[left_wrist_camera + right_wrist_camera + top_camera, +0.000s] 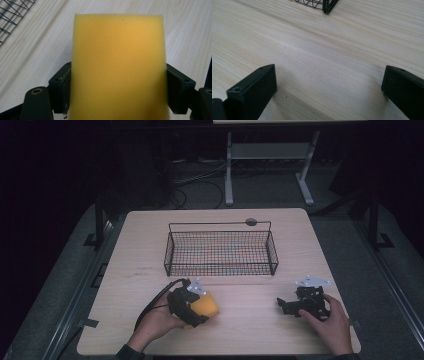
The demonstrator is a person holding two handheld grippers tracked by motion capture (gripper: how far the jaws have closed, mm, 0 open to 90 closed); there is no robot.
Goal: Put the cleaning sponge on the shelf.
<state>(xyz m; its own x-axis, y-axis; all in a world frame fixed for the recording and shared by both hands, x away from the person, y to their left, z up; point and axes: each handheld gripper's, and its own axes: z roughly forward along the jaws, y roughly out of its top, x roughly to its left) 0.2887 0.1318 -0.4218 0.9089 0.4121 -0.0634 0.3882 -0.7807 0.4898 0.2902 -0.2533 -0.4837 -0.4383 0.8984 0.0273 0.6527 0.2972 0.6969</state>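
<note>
Pads of the left gripper [117, 87] press the two sides of a yellow sponge [117, 65], pinching it between the jaws; in the high view that sponge [205, 305] sits low over the wooden table [150, 235], near its front edge, just in front of the black wire basket [220, 252]; right gripper [329, 85] rests on the table well apart to the right, its jaws spread wide with bare wood between them; a hand [327, 322] holds it.

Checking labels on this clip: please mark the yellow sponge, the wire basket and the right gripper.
yellow sponge [117, 67], left gripper view, middle of its broad face
wire basket [220, 268], high view, near wall
right gripper [281, 303], high view, between its fingers
</note>
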